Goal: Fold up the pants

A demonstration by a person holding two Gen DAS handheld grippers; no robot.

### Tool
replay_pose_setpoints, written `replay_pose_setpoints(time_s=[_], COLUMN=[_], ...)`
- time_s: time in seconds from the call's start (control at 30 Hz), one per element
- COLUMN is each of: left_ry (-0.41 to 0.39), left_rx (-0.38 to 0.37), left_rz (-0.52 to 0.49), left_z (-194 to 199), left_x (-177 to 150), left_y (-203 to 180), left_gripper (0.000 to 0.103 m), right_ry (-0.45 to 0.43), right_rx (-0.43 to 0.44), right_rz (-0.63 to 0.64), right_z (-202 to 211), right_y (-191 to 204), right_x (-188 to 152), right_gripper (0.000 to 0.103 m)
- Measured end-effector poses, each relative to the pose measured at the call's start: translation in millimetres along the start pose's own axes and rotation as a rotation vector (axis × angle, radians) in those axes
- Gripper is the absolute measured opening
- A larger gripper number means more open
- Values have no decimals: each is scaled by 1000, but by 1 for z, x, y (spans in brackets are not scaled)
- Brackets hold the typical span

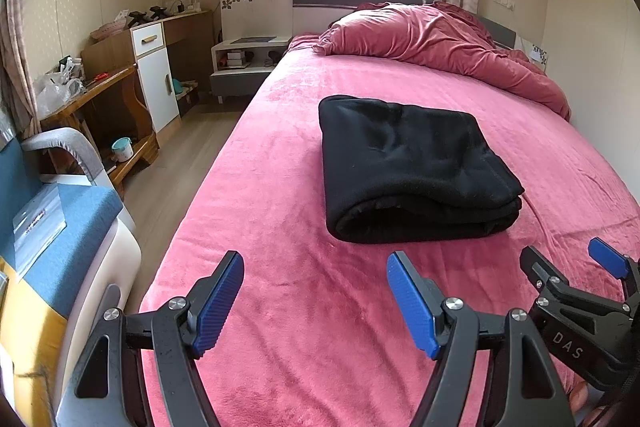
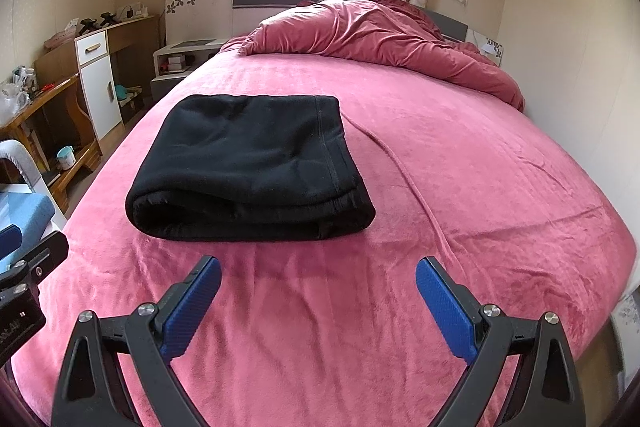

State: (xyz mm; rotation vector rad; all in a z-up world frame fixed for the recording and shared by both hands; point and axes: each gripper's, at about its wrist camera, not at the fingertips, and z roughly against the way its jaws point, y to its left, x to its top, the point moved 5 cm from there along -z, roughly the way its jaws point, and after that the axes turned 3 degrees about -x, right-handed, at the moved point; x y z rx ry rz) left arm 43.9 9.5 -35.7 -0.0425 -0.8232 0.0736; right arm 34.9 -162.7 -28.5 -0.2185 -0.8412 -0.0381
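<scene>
Already folded into a thick black bundle, the pants (image 1: 416, 167) are lying on the pink bed cover (image 1: 280, 307), well short of the heaped red quilt (image 1: 440, 39) at the far end of the bed; both grippers are hovering over bare cover on the near side of the pants, touching nothing. Taking the pants as the landmark, the left gripper (image 1: 316, 303) is sitting near their left front corner with its blue fingers (image 1: 218, 303) spread wide and nothing between them; the right gripper (image 2: 320, 307) is sitting off their right front corner, its fingers (image 2: 446, 311) likewise spread and empty. The bundle's long axis is running away from the fingers toward the quilt, with the stacked rolled edges facing the grippers; neither hand is looking clearly nearer, though the right one is appearing slightly closer to the front edge. Judging by how the layers are lying, the folding is looking finished or nearly so; any further move would mean reaching forward and slightly inward from both sides.
</scene>
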Motion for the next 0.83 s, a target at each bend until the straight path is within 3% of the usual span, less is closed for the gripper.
replay_pose_setpoints(time_s=[0.5, 0.57, 0.67, 0.83], left_ry=[29, 40, 44, 153], left_rx=[-18, -29, -49, -63], left_rz=[-6, -9, -12, 3], left_z=[-8, -12, -18, -49], left_x=[-4, -7, -11, -31], left_y=[-1, -2, -3, 0], left_gripper=[75, 71, 68, 68], right_ry=[27, 37, 87, 186], right_rx=[2, 2, 15, -20], right_rz=[-4, -7, -33, -84], right_z=[-8, -11, -23, -53], right_y=[-2, -4, -8, -31], right_x=[-7, -9, -18, -40], right_gripper=[98, 98, 98, 98])
